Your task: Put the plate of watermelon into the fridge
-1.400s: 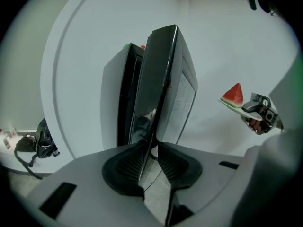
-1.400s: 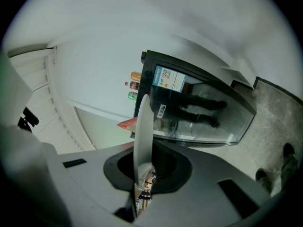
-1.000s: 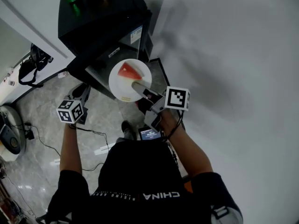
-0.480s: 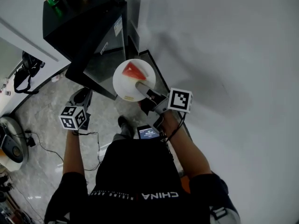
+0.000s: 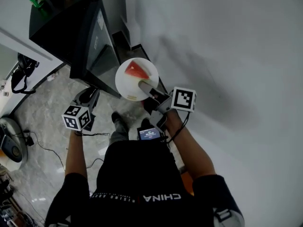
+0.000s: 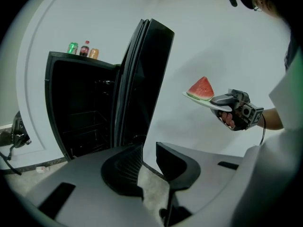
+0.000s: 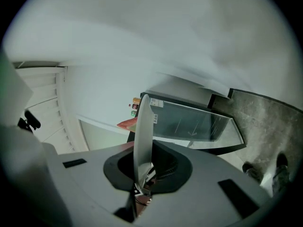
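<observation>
While the right gripper (image 5: 143, 85) clamps the plate (image 5: 128, 82), the dark fridge (image 6: 142, 79) perhaps shows wire shelves (image 6: 85, 119) inside.

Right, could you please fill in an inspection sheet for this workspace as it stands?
Surface: marble floor; no table seen.
Job's things: plate carrying a watermelon slice, held outside the fridge; door open.
Clutter: cans and a bottle on top of the fridge.
Grippers: right gripper shut on the plate's rim; left gripper open, nothing between its jaws.
Cables: black cable lying on the floor.
Surroundings: white wall.
</observation>
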### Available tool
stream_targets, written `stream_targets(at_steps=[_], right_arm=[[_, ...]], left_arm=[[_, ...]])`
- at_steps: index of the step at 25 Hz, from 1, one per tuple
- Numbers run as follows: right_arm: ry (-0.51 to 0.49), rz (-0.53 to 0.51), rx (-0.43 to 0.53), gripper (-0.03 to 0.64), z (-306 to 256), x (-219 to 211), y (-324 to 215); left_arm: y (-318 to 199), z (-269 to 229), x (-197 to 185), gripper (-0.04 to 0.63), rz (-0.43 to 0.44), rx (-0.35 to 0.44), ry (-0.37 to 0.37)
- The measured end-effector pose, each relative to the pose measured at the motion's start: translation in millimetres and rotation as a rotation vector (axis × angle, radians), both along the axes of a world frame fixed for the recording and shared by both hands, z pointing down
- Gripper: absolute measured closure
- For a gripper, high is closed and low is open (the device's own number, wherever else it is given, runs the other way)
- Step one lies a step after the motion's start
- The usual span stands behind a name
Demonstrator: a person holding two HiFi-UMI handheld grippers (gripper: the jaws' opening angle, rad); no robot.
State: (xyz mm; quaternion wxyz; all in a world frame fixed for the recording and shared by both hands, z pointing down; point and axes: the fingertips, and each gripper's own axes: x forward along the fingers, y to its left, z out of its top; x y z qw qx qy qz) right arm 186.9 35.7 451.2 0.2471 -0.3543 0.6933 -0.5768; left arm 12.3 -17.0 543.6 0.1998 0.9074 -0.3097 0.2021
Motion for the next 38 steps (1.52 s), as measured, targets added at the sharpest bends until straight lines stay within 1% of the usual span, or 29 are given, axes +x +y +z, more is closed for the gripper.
stream_targets(at_steps=[4,7,10,14,17,20,24,29,31,34,36,38], right_arm=[[-0.007,0.015,0.002,0.594,-1,24,22],[-0.008,0.033,0.012,0.593,9,44,32],[0.0,0.054,0.022,0.592,-9,56,46],[0.002,0.086,0.021,0.594,-21,73,61],[-0.002,0.108,0.024,0.594,-21,85,67],[-0.002,0.125,0.027,0.594,-24,94,76],[0.007,0.141,0.03,0.594,-27,102,79],[0.006,0.141,0.036,0.594,-25,107,77],[0.002,0.138,0.036,0.594,-25,105,74],[0.0,0.119,0.041,0.594,-23,99,68],[0.004,0.102,0.043,0.594,-21,92,62],[0.006,0.084,0.035,0.594,-17,83,56]], left_arm=[[19,-4,47,0.525,0.083,0.015,-0.001],[27,3,86,0.525,0.162,0.046,-0.025],[37,-14,116,0.525,0.223,0.048,-0.006],[48,-21,158,0.525,0.31,0.062,-0.019],[48,-19,186,0.525,0.356,0.057,-0.015],[47,-23,211,0.525,0.385,0.038,0.008],[31,-25,226,0.525,0.354,0.017,0.021],[21,-29,222,0.525,0.323,0.027,0.016],[19,-34,214,0.525,0.292,0.041,0.029],[17,-44,196,0.525,0.224,0.058,0.079],[16,-51,180,0.526,0.171,0.071,0.118],[13,-58,159,0.541,0.112,0.086,0.142]])
